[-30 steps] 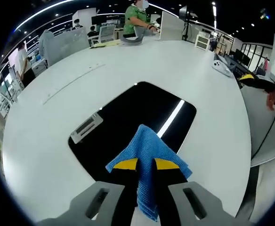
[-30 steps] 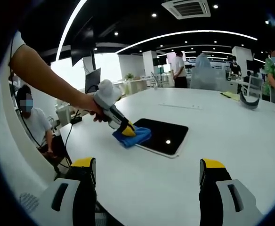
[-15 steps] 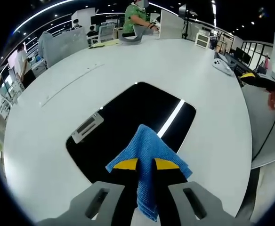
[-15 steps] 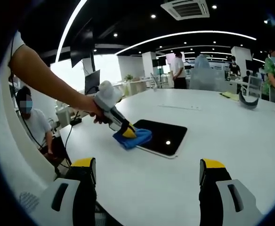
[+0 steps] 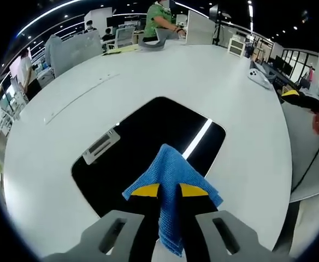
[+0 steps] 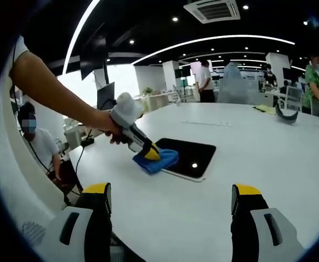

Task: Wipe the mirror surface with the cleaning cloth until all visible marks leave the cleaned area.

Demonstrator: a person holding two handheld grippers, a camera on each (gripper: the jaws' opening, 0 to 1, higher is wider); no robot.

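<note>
A dark rectangular mirror (image 5: 148,142) lies flat on the white table (image 5: 203,82), reflecting a ceiling light strip. My left gripper (image 5: 169,191) is shut on a blue cleaning cloth (image 5: 170,172), which rests on the mirror's near edge. In the right gripper view the same mirror (image 6: 189,155) lies mid-table, with the cloth (image 6: 158,161) at its left end under the left gripper (image 6: 148,153), held by a person's hand (image 6: 107,128). My right gripper (image 6: 170,202) hangs open above the table's near part, well short of the mirror, nothing between its fingers.
The round white table (image 6: 258,180) spreads wide around the mirror. A white device (image 5: 257,75) lies at its far right edge. Several people stand at desks in the background (image 5: 159,19). A seated person (image 6: 36,144) is beyond the table's left edge.
The left gripper with the cloth has slid a little further onto the mirror. The right gripper has stayed open and still.
</note>
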